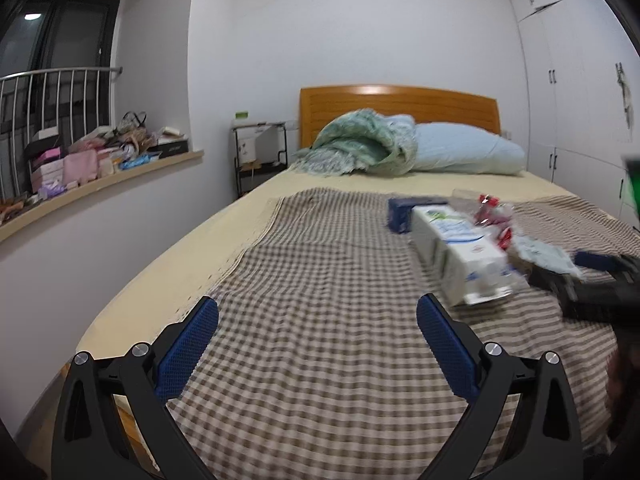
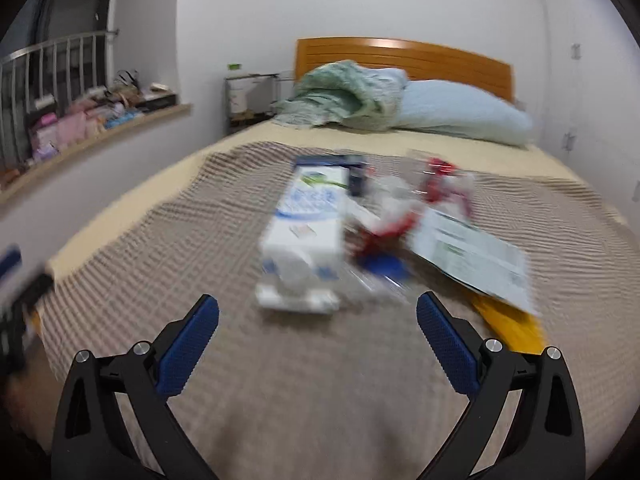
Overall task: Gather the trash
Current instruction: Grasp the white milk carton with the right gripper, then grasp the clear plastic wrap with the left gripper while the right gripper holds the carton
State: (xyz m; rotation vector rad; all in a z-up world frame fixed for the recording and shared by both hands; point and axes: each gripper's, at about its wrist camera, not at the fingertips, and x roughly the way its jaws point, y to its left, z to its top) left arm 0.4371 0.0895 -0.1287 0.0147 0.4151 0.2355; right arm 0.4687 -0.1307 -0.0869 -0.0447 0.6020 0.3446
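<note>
The trash sits in a pile on the checked blanket (image 2: 280, 380) on the bed (image 1: 168, 256). In the middle of the right wrist view lies a white milk carton (image 2: 304, 236) on its side. Just to its right are a crinkly red and clear wrapper (image 2: 404, 216) and a flat paper packet (image 2: 472, 252) over something yellow. A dark blue box (image 2: 352, 172) is behind the carton.

My right tool (image 2: 318, 320) is wide and holds nothing, right in front of the carton. My left tool (image 1: 318, 320) is wide and empty too, over bare blanket.

I think the wrapper could slip out, because it is thin and slick. The view is blurry, so I might miss.

I see no bin or bag for the trash.
</note>
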